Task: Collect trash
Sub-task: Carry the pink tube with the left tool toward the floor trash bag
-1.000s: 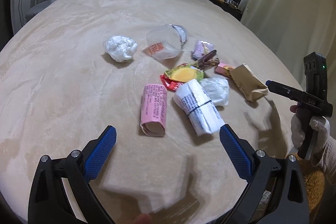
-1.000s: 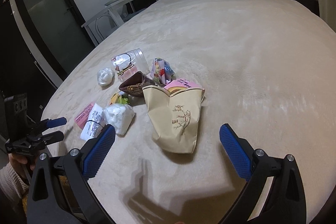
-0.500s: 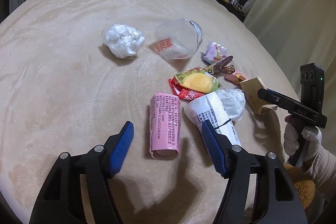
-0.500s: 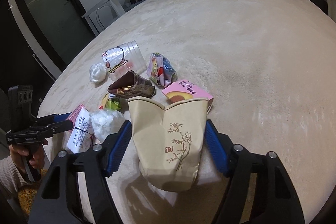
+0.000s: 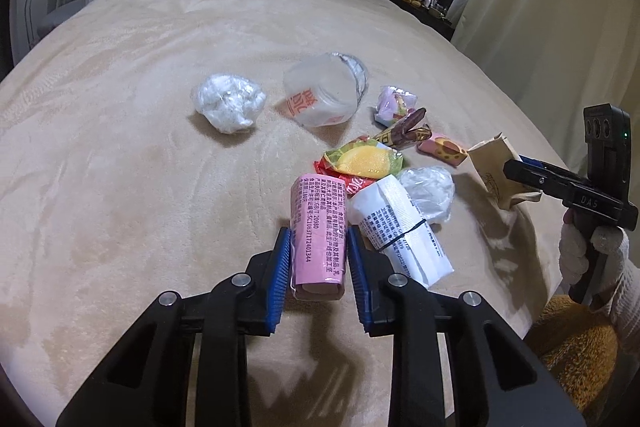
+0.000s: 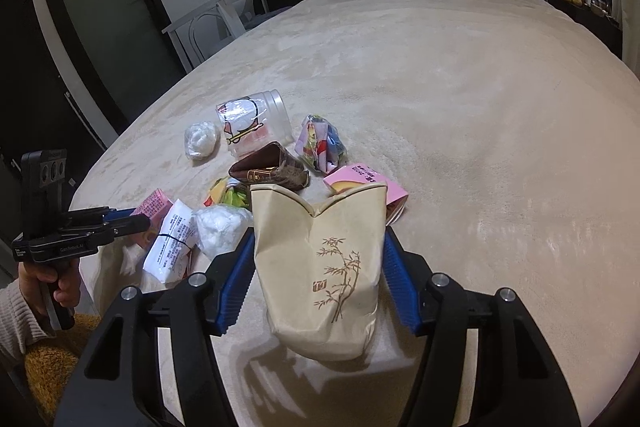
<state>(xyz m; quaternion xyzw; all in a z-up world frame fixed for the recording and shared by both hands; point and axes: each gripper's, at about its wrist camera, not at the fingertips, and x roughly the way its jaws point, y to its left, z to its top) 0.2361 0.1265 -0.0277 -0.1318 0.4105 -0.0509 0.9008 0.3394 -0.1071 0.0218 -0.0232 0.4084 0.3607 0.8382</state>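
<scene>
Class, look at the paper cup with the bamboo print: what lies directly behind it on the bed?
Behind the paper cup a pink carton shows above its crumpled rim, with a brown wrapper to the left. The carton's lower part is hidden by the cup.

My left gripper (image 5: pixel 316 251) and my right gripper (image 6: pixel 319 269) look alike: black plastic arms with silver screw heads and ribbed blue pads (image 5: pixel 282 269). From the side, each shows a black pistol handle; the right's block carries a green light. My sleeve (image 6: pixel 18 319) is cream ribbed knit.
</scene>
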